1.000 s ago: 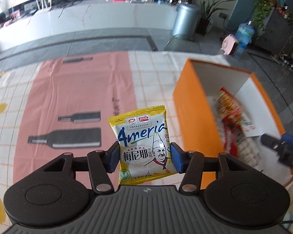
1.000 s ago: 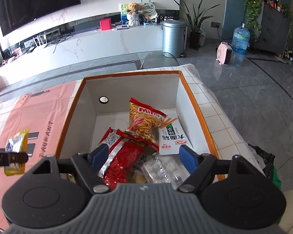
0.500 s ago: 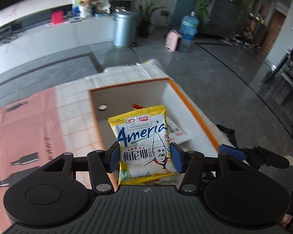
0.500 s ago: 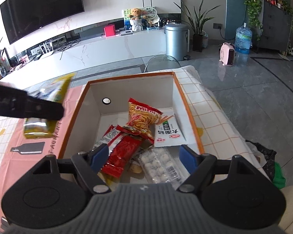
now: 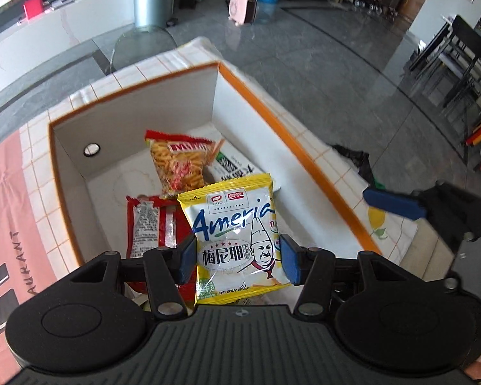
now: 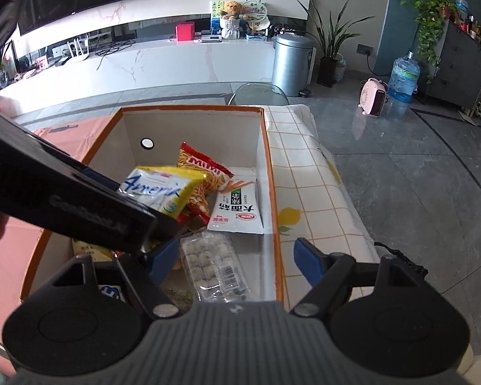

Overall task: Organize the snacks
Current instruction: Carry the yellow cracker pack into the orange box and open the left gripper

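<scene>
Your left gripper point(image 5: 237, 261) clamps the yellow snack packet point(image 5: 234, 237) above the orange box point(image 5: 291, 147); lower it toward the bare floor, probably left of the red packet point(image 5: 150, 221), before letting go. Your right gripper point(image 6: 237, 260) stands wide, empty. A second earlier, the packet hung over the tablecloth.

bright daylight, sharp pictures, strong fisheye bend at the edges

glare streaks the glossy grey floor point(image 5: 320, 73) beyond the grippers; the orange box point(image 5: 291, 147) ahead shades its own inner walls, and the snack pack point(image 5: 237, 237) between the fingers shows slight sheen.
</scene>
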### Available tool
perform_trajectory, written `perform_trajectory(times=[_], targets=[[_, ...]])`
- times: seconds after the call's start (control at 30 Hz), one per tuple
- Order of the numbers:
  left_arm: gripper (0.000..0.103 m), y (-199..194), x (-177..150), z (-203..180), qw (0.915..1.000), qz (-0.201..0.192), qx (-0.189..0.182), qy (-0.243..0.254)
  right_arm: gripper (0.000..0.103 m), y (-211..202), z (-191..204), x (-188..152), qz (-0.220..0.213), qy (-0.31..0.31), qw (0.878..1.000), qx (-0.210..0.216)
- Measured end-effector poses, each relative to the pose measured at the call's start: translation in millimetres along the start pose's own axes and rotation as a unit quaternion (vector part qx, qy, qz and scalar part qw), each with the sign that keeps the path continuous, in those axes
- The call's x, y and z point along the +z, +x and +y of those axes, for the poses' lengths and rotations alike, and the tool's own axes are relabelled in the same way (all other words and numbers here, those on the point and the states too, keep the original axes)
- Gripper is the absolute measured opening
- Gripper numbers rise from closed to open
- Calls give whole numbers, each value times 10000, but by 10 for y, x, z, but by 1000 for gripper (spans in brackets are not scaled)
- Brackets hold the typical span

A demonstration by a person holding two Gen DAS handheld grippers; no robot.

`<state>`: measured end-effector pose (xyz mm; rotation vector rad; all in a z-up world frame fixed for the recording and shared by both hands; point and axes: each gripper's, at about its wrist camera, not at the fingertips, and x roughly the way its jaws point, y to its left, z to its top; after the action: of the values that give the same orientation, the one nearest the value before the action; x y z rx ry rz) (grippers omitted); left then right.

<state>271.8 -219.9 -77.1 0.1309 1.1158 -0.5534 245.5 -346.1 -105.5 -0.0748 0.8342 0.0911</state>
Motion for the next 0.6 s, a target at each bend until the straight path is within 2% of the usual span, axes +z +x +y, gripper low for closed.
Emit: perform_trajectory(times=[0.3,0.37,0.53,0.6], targets=[[62,62,-15,57,9998,90,-126,-154,76,57,10,-16,154,-206,9995,-176],[67,19,-30,72,9997,46,-184,-162,76,40,19,-3,162,-232,9994,-191],[80,-143,-52,100,9991,-295,-234,-204,79,16,43,17,183,-275,9991,-263],[81,-255,-79,115,9982,-512,-232,-215,81,18,43,31,194,-258,9990,-311]])
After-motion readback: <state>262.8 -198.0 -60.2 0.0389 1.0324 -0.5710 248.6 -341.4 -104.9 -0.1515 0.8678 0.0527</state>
